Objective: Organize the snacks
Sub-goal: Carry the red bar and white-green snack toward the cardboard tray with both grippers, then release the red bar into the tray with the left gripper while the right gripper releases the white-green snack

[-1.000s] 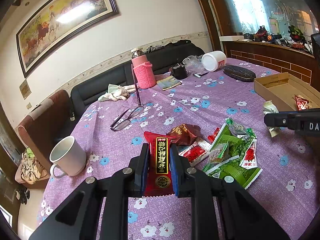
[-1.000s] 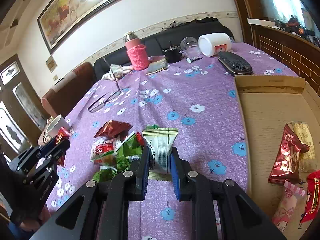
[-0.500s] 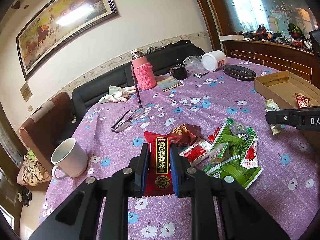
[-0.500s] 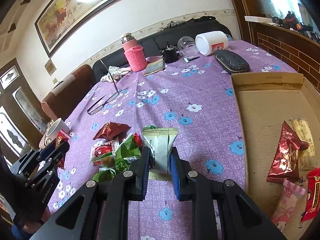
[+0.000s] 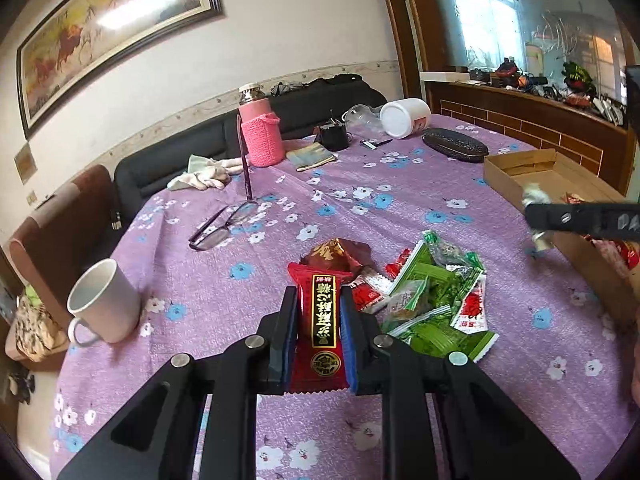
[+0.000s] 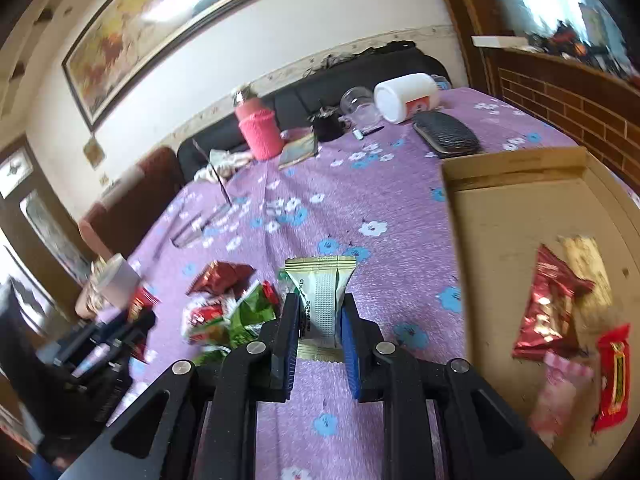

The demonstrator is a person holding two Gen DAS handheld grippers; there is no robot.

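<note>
- The left gripper (image 5: pixel 318 322) has its jaws closed narrowly on a red snack packet (image 5: pixel 323 320) with a black and gold label; the blue pads press both long sides of the packet, which stands upright between them, above the tablecloth.
- The right gripper (image 6: pixel 320 322) has its jaws closed narrowly on a pale green and white snack packet (image 6: pixel 322 292), held upright with its crimped top edge pointing away from the camera.
- Both grippers are over a round table (image 5: pixel 400 208) covered in a purple cloth printed with white and blue flowers.
- A loose pile of snacks (image 5: pixel 432 300), mostly green wrappers with some red and white ones, lies on the cloth just right of the left gripper. A crumpled brown foil packet (image 5: pixel 336 254) sits at the far edge of the pile.
- An open cardboard box (image 6: pixel 512 200) rests at the right side of the table. Inside it lie a shiny red foil packet (image 6: pixel 548 304), a red packet, a pink one and a pale one, all somewhat blurred.
- A white mug (image 5: pixel 104 304) stands at the left side of the table.
- Farther back are folded eyeglasses (image 5: pixel 222 226), a pink knitted bottle (image 5: pixel 260 132), a white jar on its side (image 5: pixel 404 117) and a dark glasses case (image 5: pixel 454 145).
</note>
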